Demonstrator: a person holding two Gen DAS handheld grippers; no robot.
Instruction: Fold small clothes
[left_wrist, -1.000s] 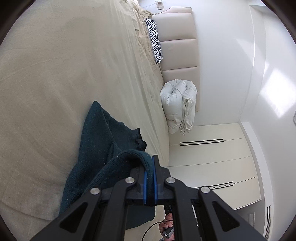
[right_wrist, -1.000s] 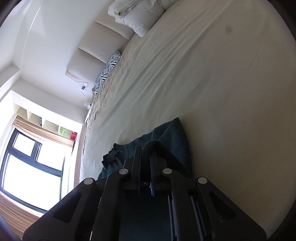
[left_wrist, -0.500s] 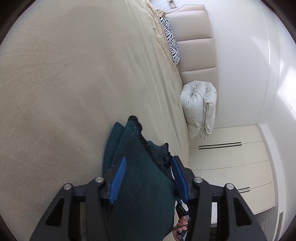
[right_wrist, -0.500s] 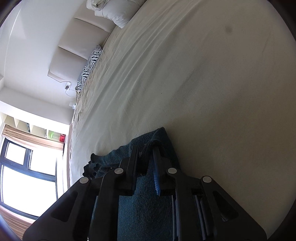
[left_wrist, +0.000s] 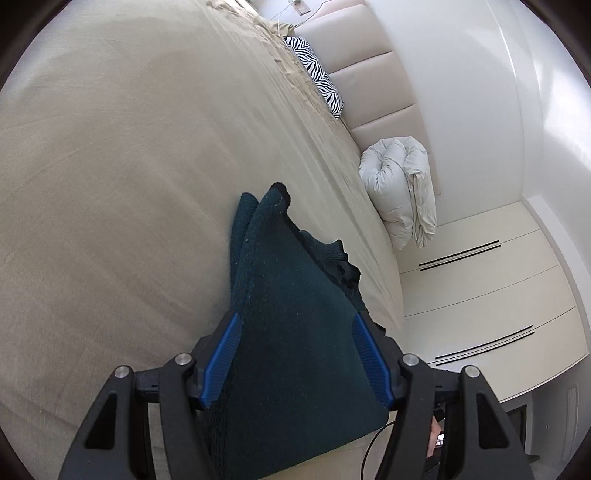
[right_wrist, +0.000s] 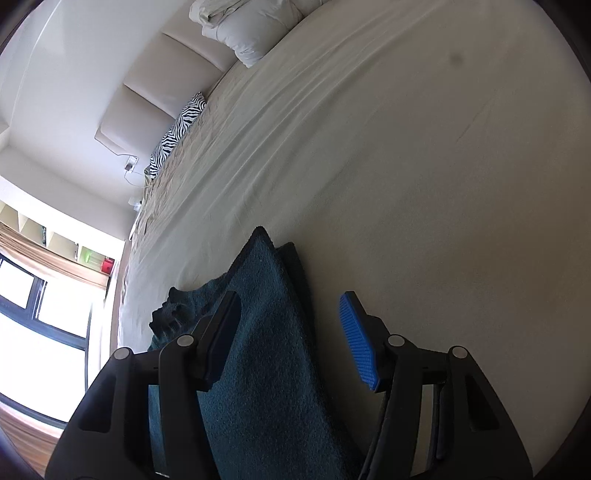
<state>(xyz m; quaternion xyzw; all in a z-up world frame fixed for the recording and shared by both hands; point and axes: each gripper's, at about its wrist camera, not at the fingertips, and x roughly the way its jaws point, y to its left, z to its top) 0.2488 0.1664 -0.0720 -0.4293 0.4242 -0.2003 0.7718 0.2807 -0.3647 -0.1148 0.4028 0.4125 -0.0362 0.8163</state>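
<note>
Two layers of dark teal knitted garment (left_wrist: 295, 350), coarse and nubby, lie folded to a tapering point on the beige bed sheet (left_wrist: 110, 166). Left hand-held gripper (left_wrist: 295, 363): blue ribbed pads spread wide, straddling the fabric, gripping nothing. Right hand-held gripper (right_wrist: 291, 343): likewise wide open, the garment's edge lying between its fingers.

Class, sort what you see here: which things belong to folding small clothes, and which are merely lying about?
Belongs to the job:
- dark teal knitted garment, folded on the bed sheet
- left hand-held gripper, open
- right hand-held gripper, open

Just lying about:
- zebra-print pillow
- rolled white duvet
- padded headboard
</note>
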